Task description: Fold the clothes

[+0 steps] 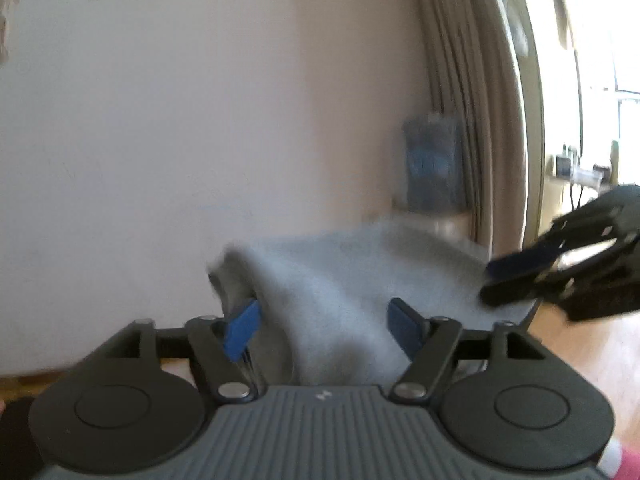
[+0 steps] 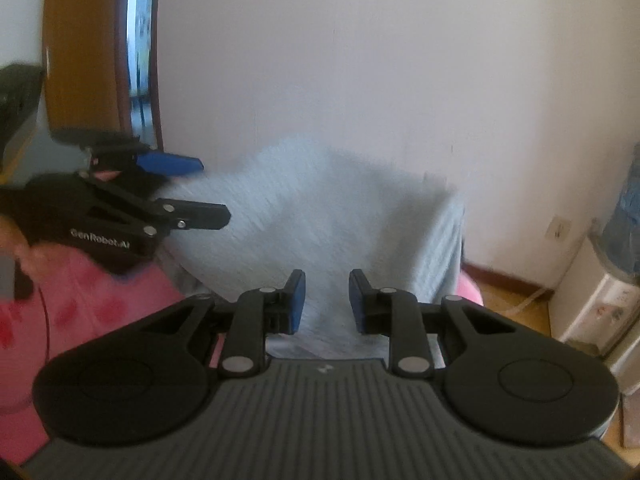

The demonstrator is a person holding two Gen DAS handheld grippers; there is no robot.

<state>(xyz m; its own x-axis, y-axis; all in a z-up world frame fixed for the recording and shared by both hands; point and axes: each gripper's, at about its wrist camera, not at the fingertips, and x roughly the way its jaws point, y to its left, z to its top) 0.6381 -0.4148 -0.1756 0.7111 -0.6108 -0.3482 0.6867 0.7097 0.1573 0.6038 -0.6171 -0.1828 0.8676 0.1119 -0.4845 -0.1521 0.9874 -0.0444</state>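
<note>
A pale plaster wall (image 1: pixel 192 120) fills the background, with a wooden floor (image 1: pixel 580 356) below it, a curtain (image 1: pixel 452 92) on the right and a bright window (image 1: pixel 600 60) beyond.

The left gripper (image 1: pixel 322 326) stands with its blue-padded jaws spread wide. A light grey garment (image 1: pixel 344 280) lies between them, and the pads do not press on it. The cloth spreads away toward the wall, blurred by motion.

The right gripper (image 2: pixel 326 300) has its jaws at a narrow gap. The grey garment (image 2: pixel 320 216) passes through that gap and drapes beyond it, hanging in front of the wall. Whether the pads pinch the cloth cannot be told.

In the right wrist view the left gripper (image 2: pixel 212 188) appears at the left edge of the garment, jaws apart. Under it lies pink fabric (image 2: pixel 80 304). At the far right stands a white water dispenser (image 2: pixel 600 308) with a blue bottle (image 2: pixel 628 216) on top.
</note>
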